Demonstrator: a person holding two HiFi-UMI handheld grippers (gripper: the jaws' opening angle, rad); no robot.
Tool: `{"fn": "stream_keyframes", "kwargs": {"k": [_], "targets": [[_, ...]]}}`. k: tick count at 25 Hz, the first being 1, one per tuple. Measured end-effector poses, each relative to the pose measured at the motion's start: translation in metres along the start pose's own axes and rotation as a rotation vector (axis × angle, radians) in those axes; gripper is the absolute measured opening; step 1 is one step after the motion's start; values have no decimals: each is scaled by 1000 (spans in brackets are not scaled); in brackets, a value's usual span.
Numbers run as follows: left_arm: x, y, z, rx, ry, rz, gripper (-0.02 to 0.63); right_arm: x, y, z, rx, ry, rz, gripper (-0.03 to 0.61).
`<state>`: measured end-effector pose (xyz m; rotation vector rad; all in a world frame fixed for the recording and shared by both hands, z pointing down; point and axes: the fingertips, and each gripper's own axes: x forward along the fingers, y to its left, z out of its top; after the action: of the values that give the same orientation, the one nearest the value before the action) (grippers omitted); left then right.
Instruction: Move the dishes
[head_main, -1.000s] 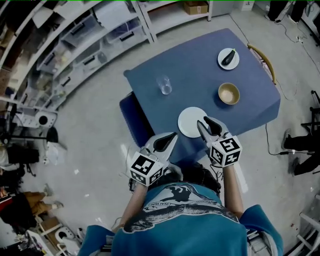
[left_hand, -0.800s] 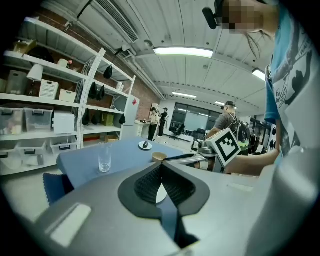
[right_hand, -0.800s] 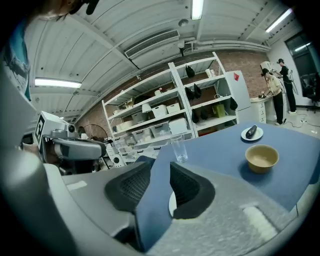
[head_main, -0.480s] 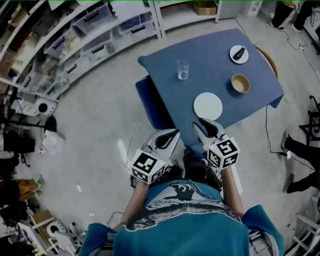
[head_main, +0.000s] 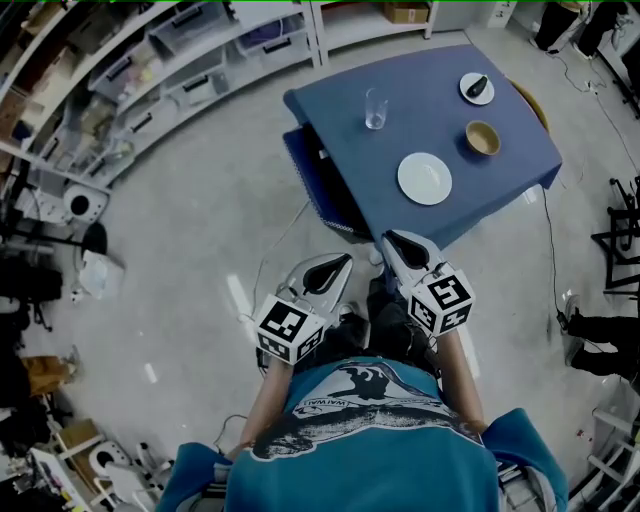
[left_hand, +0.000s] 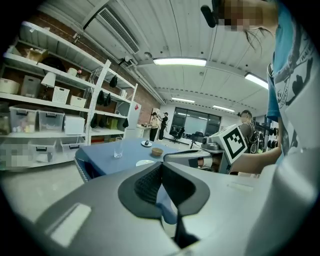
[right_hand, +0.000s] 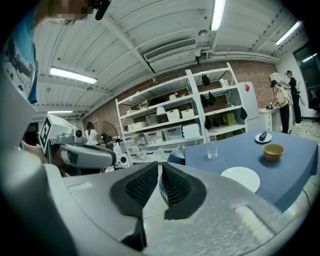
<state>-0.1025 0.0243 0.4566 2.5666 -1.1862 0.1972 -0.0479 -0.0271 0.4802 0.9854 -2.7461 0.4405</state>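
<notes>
Head view is showing plate (head_main: 424, 178), bowl (head_main: 482, 138), glass (head_main: 375, 108) and saucer (head_main: 477, 88) sitting on the table (head_main: 430, 110), upper right, well apart from both tongs at centre. Left gripper (head_main: 340, 266) is resting shut and empty. Right gripper (head_main: 390, 241) has just been closing its jaws on nothing. Likely approaching; next is calling for reaching the plate, jaws opening.

Plate (head_main: 424, 178), bowl (head_main: 482, 138) and glass (head_main: 375, 108) stand on the table (head_main: 430, 122)

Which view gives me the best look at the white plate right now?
The head view: it shows the white plate whole from above, round and empty, on the blue table. The right gripper view shows it low and foreshortened. The left gripper view shows only a small, far-off sliver.
</notes>
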Motion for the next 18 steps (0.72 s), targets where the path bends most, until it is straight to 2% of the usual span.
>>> {"fn": "stream_keyframes", "kwargs": {"k": [3, 11, 18], "targets": [[-8, -3, -3, 2, -10, -9, 14, -6, 10, -2, -16, -2, -13, 3], [-18, -19, -4, 21, -26, -31, 14, -20, 24, -5, -88, 7, -20, 2], [-29, -19, 0, 29, -48, -13, 14, -19, 34, -3, -115, 12, -9, 2]]}}
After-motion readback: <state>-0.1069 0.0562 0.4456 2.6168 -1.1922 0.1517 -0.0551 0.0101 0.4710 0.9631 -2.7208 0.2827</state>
